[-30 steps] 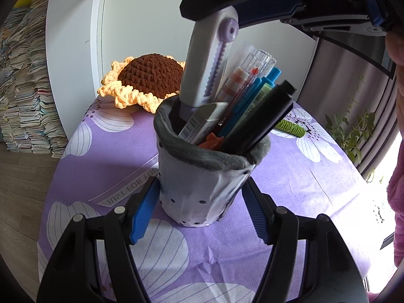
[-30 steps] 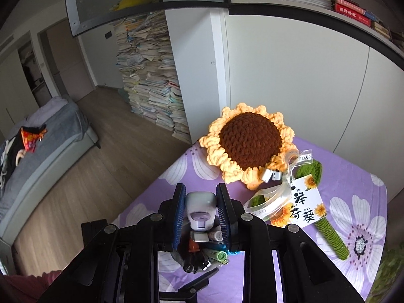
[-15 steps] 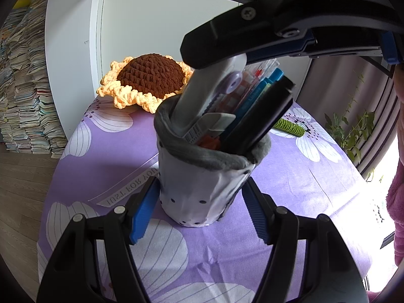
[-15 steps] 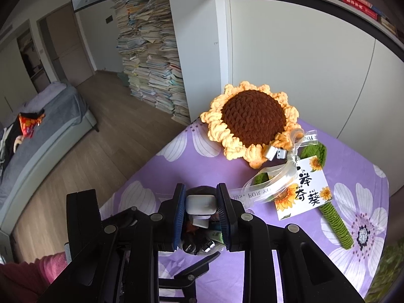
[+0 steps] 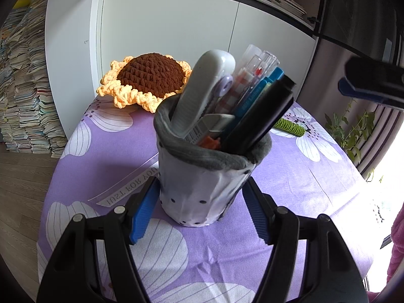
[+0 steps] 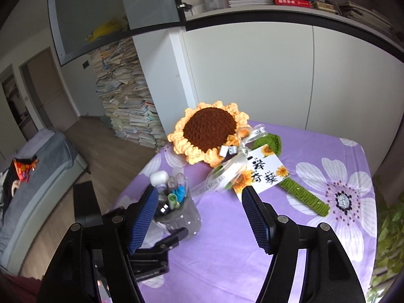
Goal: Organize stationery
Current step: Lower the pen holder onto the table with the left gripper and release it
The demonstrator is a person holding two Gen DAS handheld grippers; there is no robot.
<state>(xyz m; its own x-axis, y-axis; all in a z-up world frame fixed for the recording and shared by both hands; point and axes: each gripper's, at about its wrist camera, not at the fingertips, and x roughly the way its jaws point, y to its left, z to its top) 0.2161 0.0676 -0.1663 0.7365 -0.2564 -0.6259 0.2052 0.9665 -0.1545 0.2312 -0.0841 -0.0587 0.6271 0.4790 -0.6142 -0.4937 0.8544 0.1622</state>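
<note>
A soft grey fabric pen pot (image 5: 204, 176), crammed with pens, stands on the purple flowered bench (image 5: 315, 176). The left gripper (image 5: 202, 207) jaws clasp its base. The right gripper (image 6: 199, 217) hovers with jaws wide, empty. The pot looks light and squashy; grip low.

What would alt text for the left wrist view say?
A grey fabric pen pot stuffed with pens and a white utility knife stands on a purple flowered tablecloth, gripped between two blue-padded jaws. A crocheted sunflower lies behind it.
</note>
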